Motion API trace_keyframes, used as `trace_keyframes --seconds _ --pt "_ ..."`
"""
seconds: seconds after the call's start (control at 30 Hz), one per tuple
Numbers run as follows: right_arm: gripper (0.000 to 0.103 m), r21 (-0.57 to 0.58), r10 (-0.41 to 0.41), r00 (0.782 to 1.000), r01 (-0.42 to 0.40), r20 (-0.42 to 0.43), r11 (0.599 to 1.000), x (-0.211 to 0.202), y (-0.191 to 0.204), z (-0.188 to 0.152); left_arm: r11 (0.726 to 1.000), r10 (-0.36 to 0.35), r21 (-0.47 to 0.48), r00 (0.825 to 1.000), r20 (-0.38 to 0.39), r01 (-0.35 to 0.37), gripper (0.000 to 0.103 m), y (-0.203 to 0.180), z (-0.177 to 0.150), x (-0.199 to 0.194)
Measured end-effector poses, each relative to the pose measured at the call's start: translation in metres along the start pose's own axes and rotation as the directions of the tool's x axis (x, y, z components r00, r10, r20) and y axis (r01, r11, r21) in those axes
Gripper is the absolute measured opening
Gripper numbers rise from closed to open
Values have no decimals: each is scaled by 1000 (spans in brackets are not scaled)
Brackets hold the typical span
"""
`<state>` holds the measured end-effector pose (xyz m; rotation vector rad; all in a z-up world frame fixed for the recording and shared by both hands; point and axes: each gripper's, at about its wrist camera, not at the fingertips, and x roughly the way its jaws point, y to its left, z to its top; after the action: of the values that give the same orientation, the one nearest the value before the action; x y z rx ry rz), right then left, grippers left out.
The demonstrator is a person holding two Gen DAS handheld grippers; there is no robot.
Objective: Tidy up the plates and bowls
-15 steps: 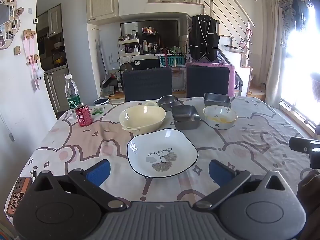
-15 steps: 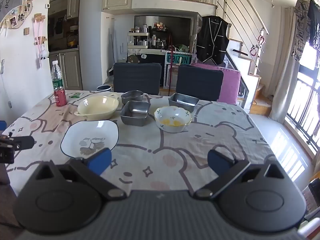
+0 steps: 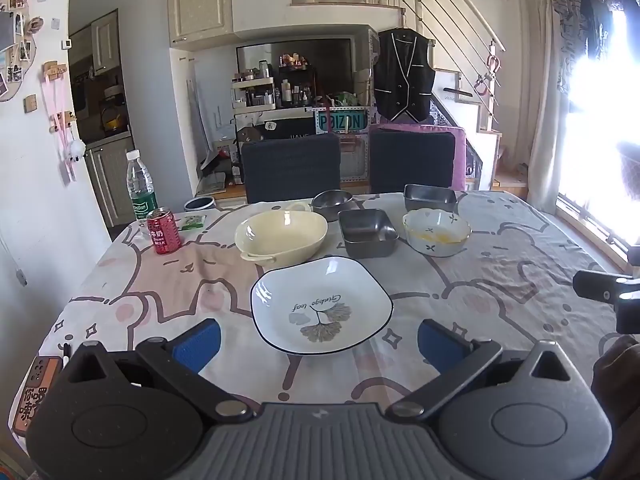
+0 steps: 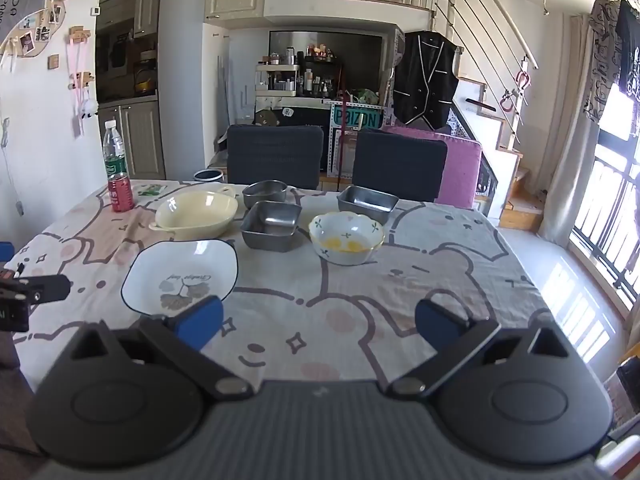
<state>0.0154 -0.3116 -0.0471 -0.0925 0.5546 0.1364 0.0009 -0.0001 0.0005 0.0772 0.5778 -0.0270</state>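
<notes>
A white square plate with a leaf print (image 3: 320, 306) (image 4: 182, 274) lies at the near middle of the table. Behind it stand a cream oval dish (image 3: 281, 236) (image 4: 196, 214), a square steel tray (image 3: 367, 233) (image 4: 272, 226), a round steel bowl (image 3: 332, 202) (image 4: 265, 193), a second steel tray (image 3: 430, 197) (image 4: 367, 203) and a white flowered bowl with yellow residue (image 3: 436, 231) (image 4: 346, 237). My left gripper (image 3: 318, 342) is open and empty, just in front of the plate. My right gripper (image 4: 318, 320) is open and empty over bare cloth, right of the plate.
A red can (image 3: 163, 231) and a water bottle (image 3: 141, 186) stand at the far left corner. Two dark chairs (image 3: 292, 168) stand behind the table. The cartoon tablecloth (image 4: 420, 280) is bare at the right. A window is at the right.
Both grippers have dropped slightly and edged toward the table; the plate sits a little closer to the left gripper. No dish has moved.
</notes>
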Motion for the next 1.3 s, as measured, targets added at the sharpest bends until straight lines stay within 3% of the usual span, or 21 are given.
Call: trace_keyframes --seconds 1.3 --pt "103 -13 0 1000 0 -4 1000 1 0 -1 1000 -9 -1 1000 0 9 103 -7 -3 2"
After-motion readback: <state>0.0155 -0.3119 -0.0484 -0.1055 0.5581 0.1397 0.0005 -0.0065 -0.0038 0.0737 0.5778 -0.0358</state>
